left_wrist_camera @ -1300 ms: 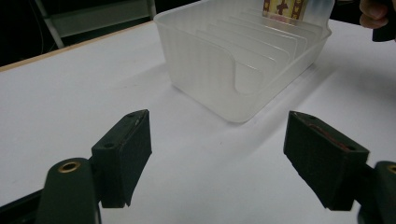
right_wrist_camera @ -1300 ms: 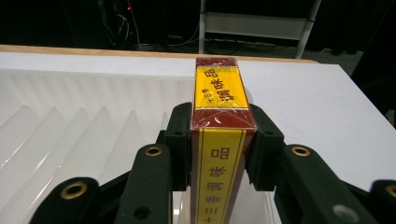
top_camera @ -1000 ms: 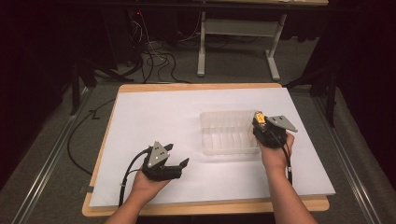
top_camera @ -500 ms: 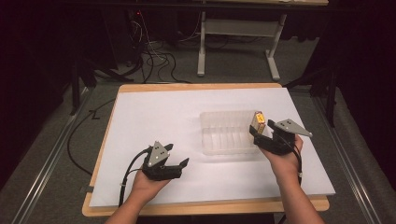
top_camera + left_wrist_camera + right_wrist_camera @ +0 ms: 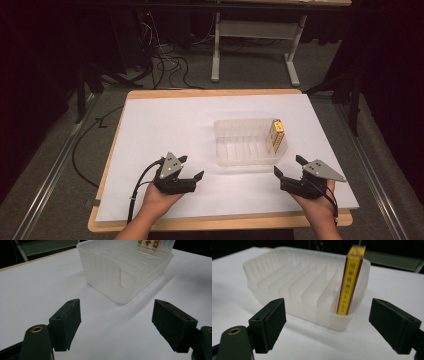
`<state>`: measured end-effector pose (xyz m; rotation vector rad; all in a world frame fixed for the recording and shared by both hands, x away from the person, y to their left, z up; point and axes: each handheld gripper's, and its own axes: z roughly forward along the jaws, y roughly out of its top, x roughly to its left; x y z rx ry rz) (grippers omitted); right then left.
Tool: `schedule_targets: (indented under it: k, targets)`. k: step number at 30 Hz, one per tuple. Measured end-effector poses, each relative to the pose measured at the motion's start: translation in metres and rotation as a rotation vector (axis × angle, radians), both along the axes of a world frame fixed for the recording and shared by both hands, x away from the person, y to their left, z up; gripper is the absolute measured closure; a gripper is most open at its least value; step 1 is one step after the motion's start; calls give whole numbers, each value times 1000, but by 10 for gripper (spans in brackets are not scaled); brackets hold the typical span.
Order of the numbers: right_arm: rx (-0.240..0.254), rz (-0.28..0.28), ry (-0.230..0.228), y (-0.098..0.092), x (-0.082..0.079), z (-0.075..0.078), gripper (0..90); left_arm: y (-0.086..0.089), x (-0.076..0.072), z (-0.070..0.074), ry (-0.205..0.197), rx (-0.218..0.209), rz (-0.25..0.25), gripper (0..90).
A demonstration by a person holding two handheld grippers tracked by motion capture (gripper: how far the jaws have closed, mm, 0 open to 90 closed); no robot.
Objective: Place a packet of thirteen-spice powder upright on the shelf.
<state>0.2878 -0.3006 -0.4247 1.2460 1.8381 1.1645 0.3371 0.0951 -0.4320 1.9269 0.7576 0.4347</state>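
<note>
Yellow box (image 5: 350, 280) upright in ridged clear tray's (image 5: 245, 155) end slot, seemingly free; both grippers (image 5: 290, 171) (image 5: 192, 167) spread, empty

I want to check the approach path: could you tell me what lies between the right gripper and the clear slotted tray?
Nothing: in the right gripper view, bare white sheet separates the open right gripper from the tray.
</note>
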Motion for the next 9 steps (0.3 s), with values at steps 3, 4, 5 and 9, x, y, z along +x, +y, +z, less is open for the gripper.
schedule_targets:
  k: [3,4,5,9]
  targets:
    - [-14,4,19,-1,3,-7,144,-2,1,-2,12,5,2,238]
    - [-9,2,21,-2,4,-7,144,-3,1,-3,14,5,3,238]
    - [-5,1,15,-2,4,-6,145,-3,1,-3,16,6,3,238]
    - [-5,4,19,-3,6,-7,145,-5,0,-5,21,9,1,238]
